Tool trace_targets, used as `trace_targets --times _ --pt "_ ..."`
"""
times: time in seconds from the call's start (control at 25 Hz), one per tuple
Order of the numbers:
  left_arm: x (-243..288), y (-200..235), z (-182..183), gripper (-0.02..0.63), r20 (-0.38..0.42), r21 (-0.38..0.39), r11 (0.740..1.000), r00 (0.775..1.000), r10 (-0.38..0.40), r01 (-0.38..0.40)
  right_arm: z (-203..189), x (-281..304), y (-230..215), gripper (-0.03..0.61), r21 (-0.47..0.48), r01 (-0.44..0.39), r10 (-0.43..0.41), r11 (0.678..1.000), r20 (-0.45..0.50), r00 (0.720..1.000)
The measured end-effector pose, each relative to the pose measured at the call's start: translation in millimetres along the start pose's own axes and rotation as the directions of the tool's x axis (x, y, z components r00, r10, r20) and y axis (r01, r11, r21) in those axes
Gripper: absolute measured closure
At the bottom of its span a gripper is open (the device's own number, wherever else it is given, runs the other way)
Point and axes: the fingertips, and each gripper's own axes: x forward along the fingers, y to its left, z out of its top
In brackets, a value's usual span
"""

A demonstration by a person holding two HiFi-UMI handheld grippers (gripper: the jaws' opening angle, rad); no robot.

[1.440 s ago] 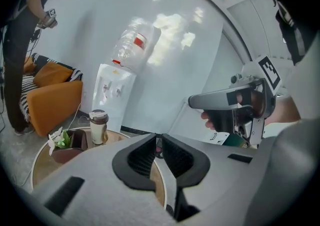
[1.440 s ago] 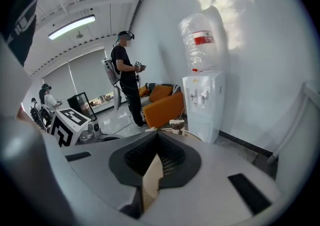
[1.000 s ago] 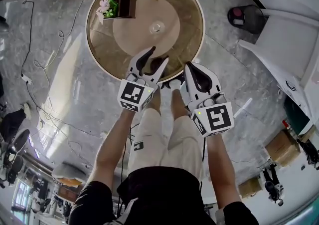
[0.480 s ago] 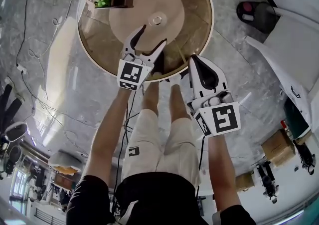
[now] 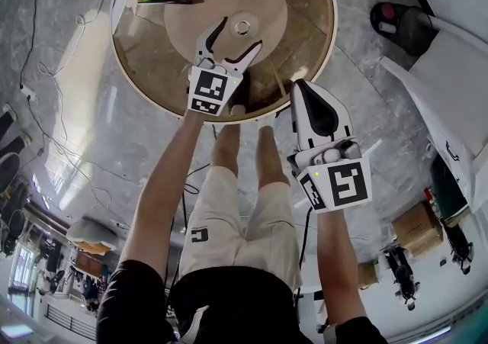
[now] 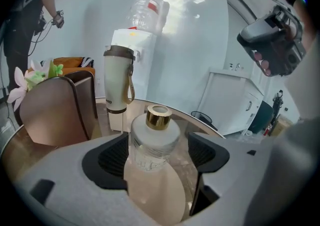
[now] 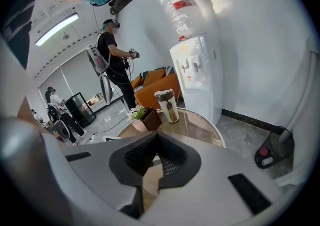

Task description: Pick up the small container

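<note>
The small container (image 6: 152,142), a clear glass bottle with a gold cap, stands on the round table (image 5: 305,45). In the head view the small container (image 5: 242,27) shows as a small ring near the table's middle. My left gripper (image 5: 239,36) reaches over the table, and its jaws are opening. In the left gripper view the bottle stands between the left gripper (image 6: 159,156) pads (image 6: 112,157), which do not touch it. My right gripper (image 5: 301,91) hangs off the table's near edge, shut and empty. The right gripper view shows the right gripper (image 7: 159,142) with its tips together.
A beige tumbler (image 6: 119,87) and a brown box with flowers (image 6: 57,112) stand at the table's far side. A water dispenser (image 6: 134,54) is behind them. A person (image 7: 114,64) stands farther off. Cables (image 5: 53,136) lie on the floor to the left.
My left gripper has moved forward over the table to the container, and its jaws have spread wider. The right gripper has stayed shut near the table's edge.
</note>
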Motion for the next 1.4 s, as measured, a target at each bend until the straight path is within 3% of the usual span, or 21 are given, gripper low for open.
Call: trace_targets --times 0.56,0.96,1.12,1.4 --pt "29 8 -5 0.258 -0.038 0.019 1.0 0.999 0.023 -0.023 -3 -3 -18 0.575 0.019 0.017 -0.017 1.0 -0.005 1.0" --pt "30 8 -6 0.259 -0.08 0.042 0.999 0.997 -0.005 0.009 -4 -8 -17 0.575 0.02 0.023 -0.023 1.0 -0.003 1.0" --pt "19 10 -8 0.259 -0.09 -0.006 1.0 0.996 0.007 -0.007 -3 -14 -13 0.575 0.017 0.024 -0.024 1.0 0.003 1.0" --pt "-23 4 9 0.261 -0.084 0.0 1.0 0.996 0.027 -0.027 12 -38 -6 0.575 0.003 0.04 -0.04 0.999 0.024 0.999"
